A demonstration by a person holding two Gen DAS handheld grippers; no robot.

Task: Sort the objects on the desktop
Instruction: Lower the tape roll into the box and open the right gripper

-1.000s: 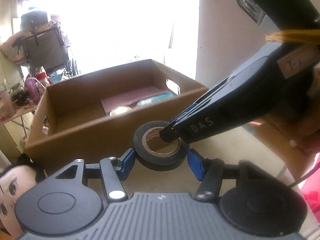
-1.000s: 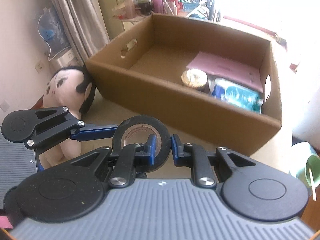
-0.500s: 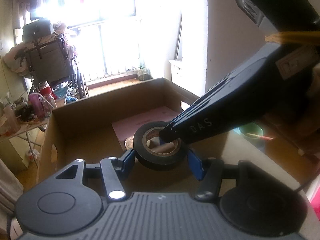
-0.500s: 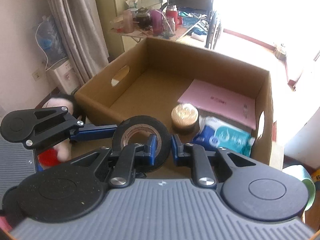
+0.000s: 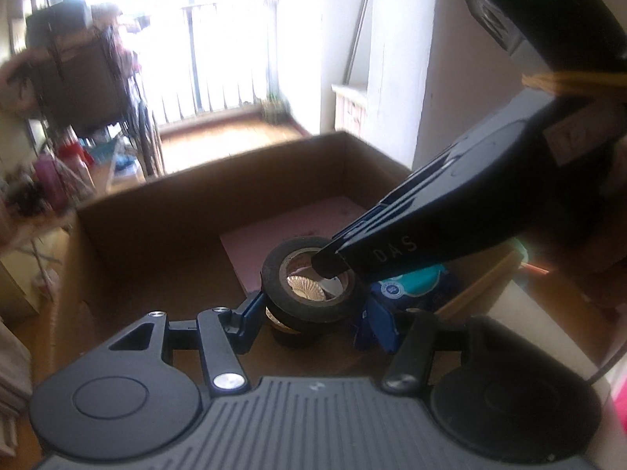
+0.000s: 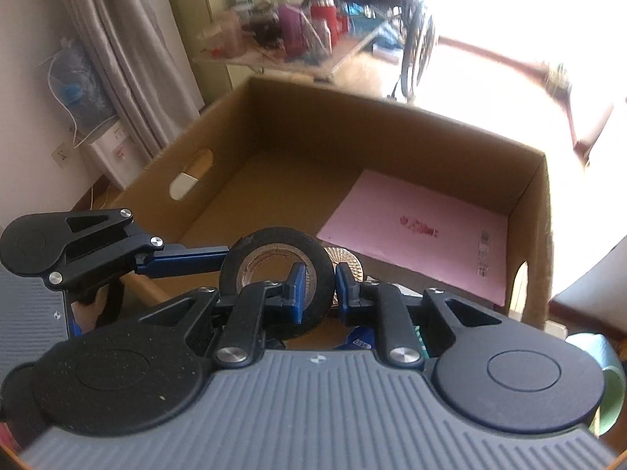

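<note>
The right gripper's (image 6: 316,282) blue fingers (image 6: 296,290) pinch the wall of a black tape roll (image 6: 276,274), one inside the hole and one on the outer rim. The left gripper's (image 5: 315,313) fingers (image 5: 250,313) stand spread on either side of the same roll (image 5: 313,288); whether they touch it cannot be told.

The roll hangs tilted above the inside of an open cardboard box (image 6: 392,125), close to the near wall. On the box floor a pink sheet (image 6: 423,231) lies flat toward the right corner. Just beside the roll lies a blue-and-teal packet (image 5: 411,286). Under the roll sits a small round gold-topped tin (image 5: 307,286), its ribbed lid showing through the tape's hole.
</note>
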